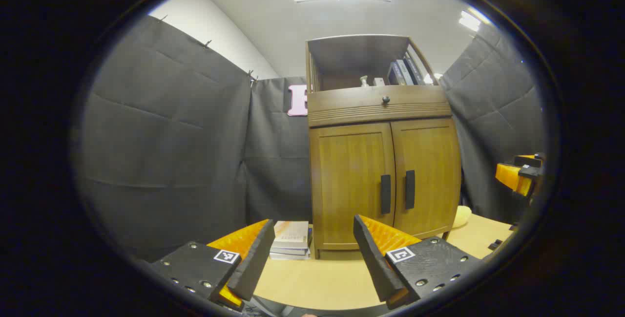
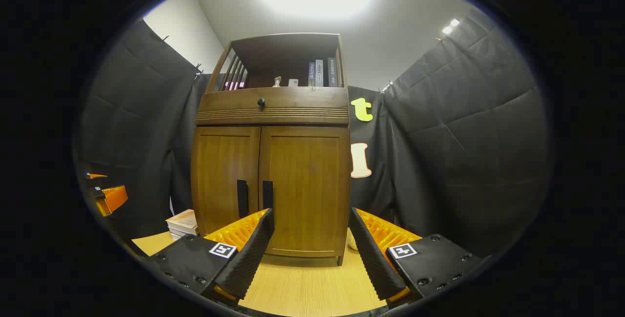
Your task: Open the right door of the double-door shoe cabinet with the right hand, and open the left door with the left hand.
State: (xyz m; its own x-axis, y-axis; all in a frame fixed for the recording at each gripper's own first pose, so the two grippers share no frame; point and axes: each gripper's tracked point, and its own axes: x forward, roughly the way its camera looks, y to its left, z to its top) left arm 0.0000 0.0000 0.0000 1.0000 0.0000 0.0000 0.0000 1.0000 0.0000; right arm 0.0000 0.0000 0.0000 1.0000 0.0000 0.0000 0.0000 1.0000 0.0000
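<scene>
Toward the tabletop's [image 1: 312, 285] far edge stands the double-door shoe cabinet [image 2: 273, 112], both doors shut. At its left foot lies a short stack of books [image 1: 291, 240]. Next comes the left door [image 1: 351, 180] with its black vertical handle [image 1: 385, 194], then, just beside it across the centre seam, the right door's handle [image 2: 267, 195] on the right door [image 2: 305, 190]. Above the doors runs a drawer with a dark knob [image 2: 261, 102], and books stand in the open shelf on top.

The left gripper [image 1: 312, 239] has its fingers spread apart with nothing between them, well short of the cabinet. The right gripper [image 2: 310, 239] is likewise spread and empty, aimed at the right door.

The step in hand looks like the approach to the right handle. It would go best with the fingers kept wide, brought level with the bar's middle so they straddle it, closed firmly, then pulled along the door's arc toward its outer hinge, not straight back
</scene>
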